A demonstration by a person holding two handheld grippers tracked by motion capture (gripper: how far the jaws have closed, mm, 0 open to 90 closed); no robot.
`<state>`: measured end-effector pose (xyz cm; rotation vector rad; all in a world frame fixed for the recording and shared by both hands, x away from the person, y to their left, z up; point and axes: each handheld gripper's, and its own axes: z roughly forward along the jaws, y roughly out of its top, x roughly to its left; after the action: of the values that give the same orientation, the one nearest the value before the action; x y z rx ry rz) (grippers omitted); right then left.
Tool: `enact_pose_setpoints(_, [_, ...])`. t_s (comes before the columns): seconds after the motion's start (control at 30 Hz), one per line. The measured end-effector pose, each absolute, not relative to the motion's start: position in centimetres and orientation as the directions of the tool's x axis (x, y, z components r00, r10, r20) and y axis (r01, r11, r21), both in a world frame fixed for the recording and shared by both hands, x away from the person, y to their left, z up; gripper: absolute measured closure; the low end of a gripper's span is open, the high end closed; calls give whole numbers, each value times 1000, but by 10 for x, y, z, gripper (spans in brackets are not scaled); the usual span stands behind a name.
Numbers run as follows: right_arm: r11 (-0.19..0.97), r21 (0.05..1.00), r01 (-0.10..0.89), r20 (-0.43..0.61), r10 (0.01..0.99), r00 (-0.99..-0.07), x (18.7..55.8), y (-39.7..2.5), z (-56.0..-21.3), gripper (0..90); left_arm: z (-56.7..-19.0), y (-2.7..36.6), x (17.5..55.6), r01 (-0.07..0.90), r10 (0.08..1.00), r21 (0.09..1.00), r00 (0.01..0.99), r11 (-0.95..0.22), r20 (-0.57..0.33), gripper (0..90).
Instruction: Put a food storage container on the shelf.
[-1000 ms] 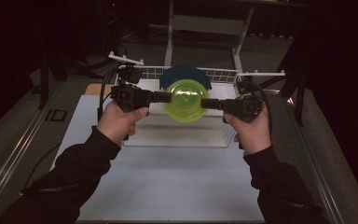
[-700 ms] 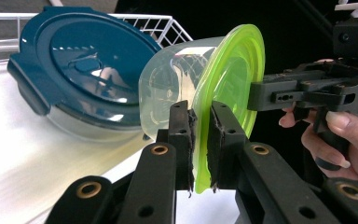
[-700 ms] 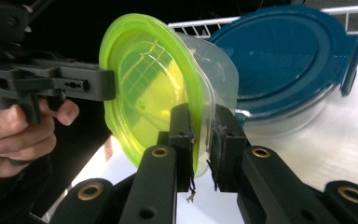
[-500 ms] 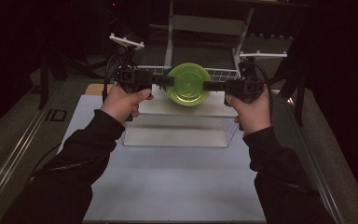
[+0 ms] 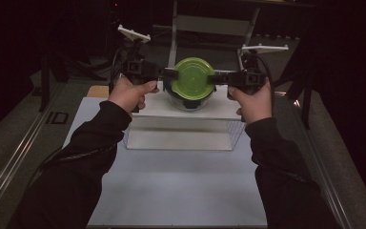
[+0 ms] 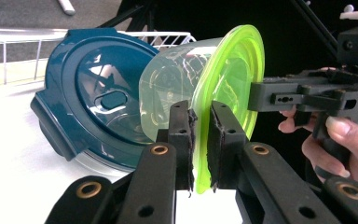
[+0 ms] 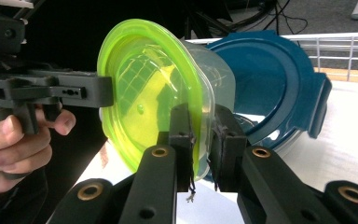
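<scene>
Tub with a green lid hangs tilted at upper centre of the high view, above the white rack. Left gripper and right gripper each clamp the lid's rim from opposite sides. Blue lid rests just behind.

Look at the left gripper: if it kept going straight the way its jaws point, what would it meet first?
The left gripper is shut on the rim of the green lid. Straight ahead across the lid is the right gripper at the opposite rim, though depth is hard to judge.
</scene>
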<state>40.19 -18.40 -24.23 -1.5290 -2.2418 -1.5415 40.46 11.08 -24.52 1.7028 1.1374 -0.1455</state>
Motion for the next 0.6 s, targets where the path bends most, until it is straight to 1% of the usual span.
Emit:
enact_pose_setpoints(0.1, [30, 697, 717, 501, 694, -517, 404, -184, -242, 801, -246, 112, 409, 743, 604, 669, 536, -7, -589, 799])
enact_pose_setpoints(0.23, [11, 677, 736, 533, 682, -500, 410, -185, -242, 788, -247, 112, 413, 744, 595, 668, 533, 9, -602, 791])
enact_pose_setpoints(0.33, [-2, 665, 747, 549, 680, -486, 416, -186, -243, 748, -249, 112, 416, 744, 597, 667, 521, 32, -610, 773])
enact_pose_setpoints(0.4, [-11, 668, 744, 541, 694, -475, 419, -186, -244, 736, -250, 113, 417, 743, 599, 668, 516, 42, -612, 766])
enact_pose_setpoints(0.6, [-38, 658, 752, 557, 697, -452, 428, -182, -242, 742, -254, 112, 426, 739, 618, 670, 496, 69, -610, 724])
